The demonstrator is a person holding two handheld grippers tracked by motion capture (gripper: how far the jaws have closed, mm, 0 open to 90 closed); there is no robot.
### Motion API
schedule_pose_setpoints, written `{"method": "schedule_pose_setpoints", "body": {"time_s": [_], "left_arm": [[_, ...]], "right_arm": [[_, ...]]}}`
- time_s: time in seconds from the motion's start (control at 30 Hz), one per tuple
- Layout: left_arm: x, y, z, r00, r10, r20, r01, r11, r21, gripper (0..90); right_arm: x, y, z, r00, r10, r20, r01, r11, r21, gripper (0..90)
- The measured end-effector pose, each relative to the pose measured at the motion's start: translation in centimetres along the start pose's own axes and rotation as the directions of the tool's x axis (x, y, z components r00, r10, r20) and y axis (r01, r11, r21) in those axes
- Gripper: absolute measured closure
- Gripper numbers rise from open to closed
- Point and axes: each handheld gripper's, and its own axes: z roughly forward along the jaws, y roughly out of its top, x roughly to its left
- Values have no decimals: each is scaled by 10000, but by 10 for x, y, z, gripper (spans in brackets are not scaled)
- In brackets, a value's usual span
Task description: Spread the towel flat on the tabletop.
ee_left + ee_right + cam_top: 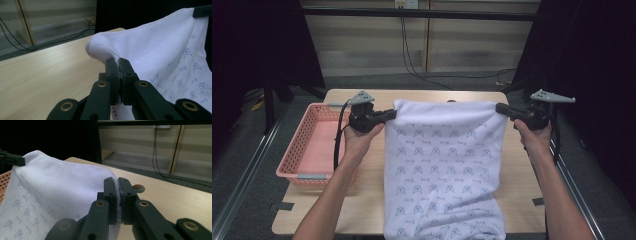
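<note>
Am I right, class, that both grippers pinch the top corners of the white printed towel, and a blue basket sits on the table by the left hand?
Not quite: the basket is pink, not blue, as the high view shows. The rest holds: the left gripper and right gripper each pinch a top corner of the towel.

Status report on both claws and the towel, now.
Left claw and right claw shut on top corners of towel. Towel hangs spread above table. Pink basket off left, nothing obstructing.
</note>
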Motion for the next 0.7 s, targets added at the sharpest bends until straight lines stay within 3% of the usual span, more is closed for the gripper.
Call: {"method": "schedule_pose_setpoints", "body": {"time_s": [0.2,0.3,0.33,0.37,0.4,0.47,0.53,0.57,0.7], "left_arm": [[24,17,22,9987,-250,-442,252,9997,37,866],[34,13,33,9963,-639,-582,655,9975,256,725],[34,10,36,9952,-533,-822,576,9970,516,653],[34,7,39,9947,-343,-968,421,9960,794,585],[34,3,41,9970,-410,-659,469,9949,895,554],[33,-4,40,9970,-586,-508,625,9950,778,553],[31,-9,38,9982,-507,-316,534,9943,919,551],[28,-11,36,9983,-463,-356,496,9940,975,554],[12,-24,23,9991,-375,198,351,9934,1091,568]], "right_arm": [[-16,27,33,9988,-220,446,211,9996,208,859],[-24,30,49,9975,-177,687,141,9985,528,784],[-30,27,57,9921,90,1255,-186,9970,756,670],[-34,24,60,9890,261,1459,-387,9957,841,636],[-38,20,61,9906,398,1312,-511,9952,833,634],[-42,10,61,9857,558,1588,-711,9932,924,608],[-40,1,58,9899,450,1345,-597,9924,1076,608],[-37,-3,55,9922,357,1193,-497,9919,1166,605],[-15,-18,34,9975,-130,689,32,9902,1398,587]]}}
